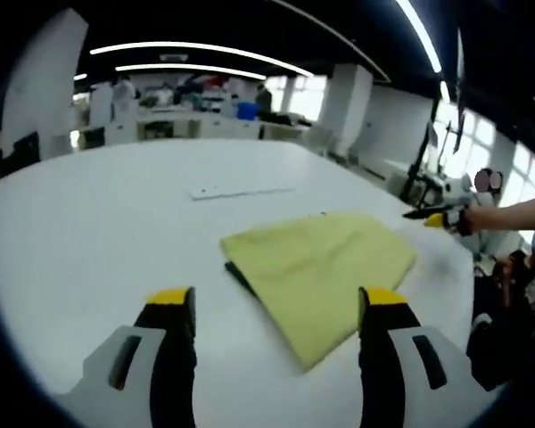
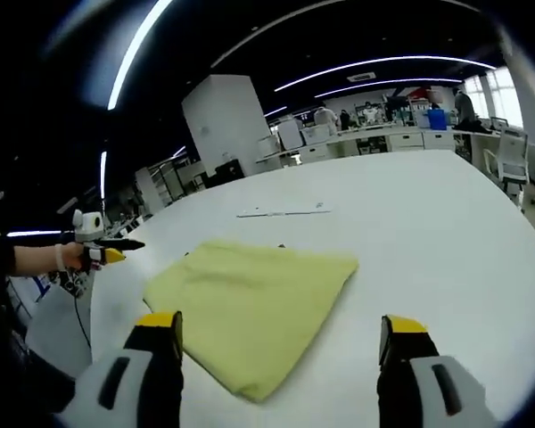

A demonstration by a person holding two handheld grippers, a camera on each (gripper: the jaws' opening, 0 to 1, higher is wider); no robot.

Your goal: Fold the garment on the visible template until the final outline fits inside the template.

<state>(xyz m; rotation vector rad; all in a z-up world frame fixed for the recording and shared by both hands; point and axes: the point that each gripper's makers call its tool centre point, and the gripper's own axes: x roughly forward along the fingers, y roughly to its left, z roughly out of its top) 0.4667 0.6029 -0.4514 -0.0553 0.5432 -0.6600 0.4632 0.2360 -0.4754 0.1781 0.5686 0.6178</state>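
Both my left gripper point(image 1: 275, 308) and my right gripper point(image 2: 281, 334) hang released and empty above the white desk point(image 1: 98, 223), jaws wide apart, with the yellow garment point(image 1: 325, 267) lying folded into a compact shape near the desk's middle. A dark edge point(image 1: 239, 276), perhaps the template, peeks out under its near corner. To finish well, I judge I should check each fold edge against that outline, nudging any overhanging corner inward with a light pinch rather than dragging the whole stack.
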